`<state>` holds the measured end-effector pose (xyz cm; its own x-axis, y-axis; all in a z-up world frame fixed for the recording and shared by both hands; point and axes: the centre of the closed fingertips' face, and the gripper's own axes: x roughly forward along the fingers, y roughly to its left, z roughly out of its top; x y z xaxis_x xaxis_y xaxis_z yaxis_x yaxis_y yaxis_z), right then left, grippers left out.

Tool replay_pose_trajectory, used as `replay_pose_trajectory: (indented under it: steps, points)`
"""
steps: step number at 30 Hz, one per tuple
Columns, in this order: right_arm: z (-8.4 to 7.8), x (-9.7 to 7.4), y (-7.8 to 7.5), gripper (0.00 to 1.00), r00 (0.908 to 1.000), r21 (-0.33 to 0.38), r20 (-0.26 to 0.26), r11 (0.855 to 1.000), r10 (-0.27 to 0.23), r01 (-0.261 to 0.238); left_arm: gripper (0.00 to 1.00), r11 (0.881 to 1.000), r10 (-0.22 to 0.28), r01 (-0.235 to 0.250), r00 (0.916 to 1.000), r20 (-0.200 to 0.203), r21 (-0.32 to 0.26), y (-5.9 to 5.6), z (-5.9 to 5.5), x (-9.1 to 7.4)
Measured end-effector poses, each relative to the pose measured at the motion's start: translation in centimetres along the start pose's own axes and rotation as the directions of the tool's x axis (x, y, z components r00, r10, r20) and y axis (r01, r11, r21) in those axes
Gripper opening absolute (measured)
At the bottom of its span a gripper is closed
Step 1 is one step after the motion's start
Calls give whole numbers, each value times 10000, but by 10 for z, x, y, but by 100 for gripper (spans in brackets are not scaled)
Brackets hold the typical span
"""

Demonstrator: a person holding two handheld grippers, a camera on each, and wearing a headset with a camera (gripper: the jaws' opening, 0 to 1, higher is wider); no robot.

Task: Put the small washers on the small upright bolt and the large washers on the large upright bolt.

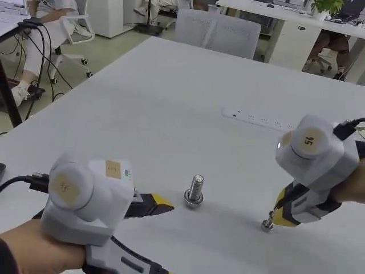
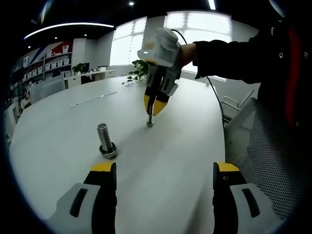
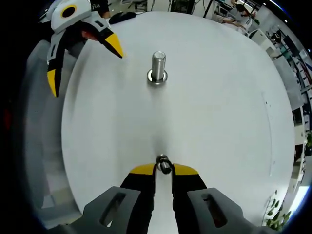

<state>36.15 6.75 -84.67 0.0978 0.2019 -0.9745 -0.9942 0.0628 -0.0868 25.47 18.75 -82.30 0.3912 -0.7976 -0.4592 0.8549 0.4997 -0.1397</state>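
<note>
Two grippers over a white table (image 1: pixel 142 103), head view first. The left gripper (image 1: pixel 162 234) is near left with its jaws spread wide and nothing between them. The large bolt (image 1: pixel 194 190) stands upright mid-table, just right of that gripper's upper jaw tip, with a washer (image 1: pixel 193 200) around its base. The right gripper (image 1: pixel 271 220) is near right, pointing down, tips at the small bolt (image 1: pixel 267 225), which stands on the table well apart from the large one. A power strip (image 1: pixel 256 120) lies farther back on the right, and an office chair (image 1: pixel 219 31) sits at the far edge. Nothing lies between the two bolts.

Left gripper view: the gripper's own jaws are wide apart and hold nothing. The large bolt (image 2: pixel 103 140) is ahead on the left, and the right gripper (image 2: pixel 152 114) comes down onto the small bolt (image 2: pixel 150 123) beyond. A plant (image 2: pixel 139 73) is at the far end and a mesh chair (image 2: pixel 273 156) is on the right.

Right gripper view: the gripper's own jaws are almost closed, pinching the top of the small bolt (image 3: pixel 163 165). The large bolt (image 3: pixel 158 64) stands far ahead with the washer (image 3: pixel 157 78) at its foot. The left gripper (image 3: pixel 83 66) is open at far left.
</note>
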Motion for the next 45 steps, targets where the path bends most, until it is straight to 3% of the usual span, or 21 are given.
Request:
replay_pose_trajectory:
  steps: [14, 30, 39, 45]
  points:
    - [-6, 15, 4, 13, 9996, 21, -192, 9998, 220, -220, 81, 10000, 39, -39, 10000, -43, -43, 0, -2, 0]
    - [-5, 18, 4, 14, 9994, -26, -132, 9995, 315, -316, 81, 10000, 39, -40, 10000, -66, -70, 1, -2, 0]
    - [-6, 18, 4, 20, 9994, 58, -97, 9994, 338, -337, 81, 10000, 14, -14, 10000, -83, -69, 1, -3, 0]
    - [-7, 17, 5, 32, 9993, 252, 63, 9990, 376, -377, 81, 10000, -26, 25, 9999, -112, -54, 0, -3, 1]
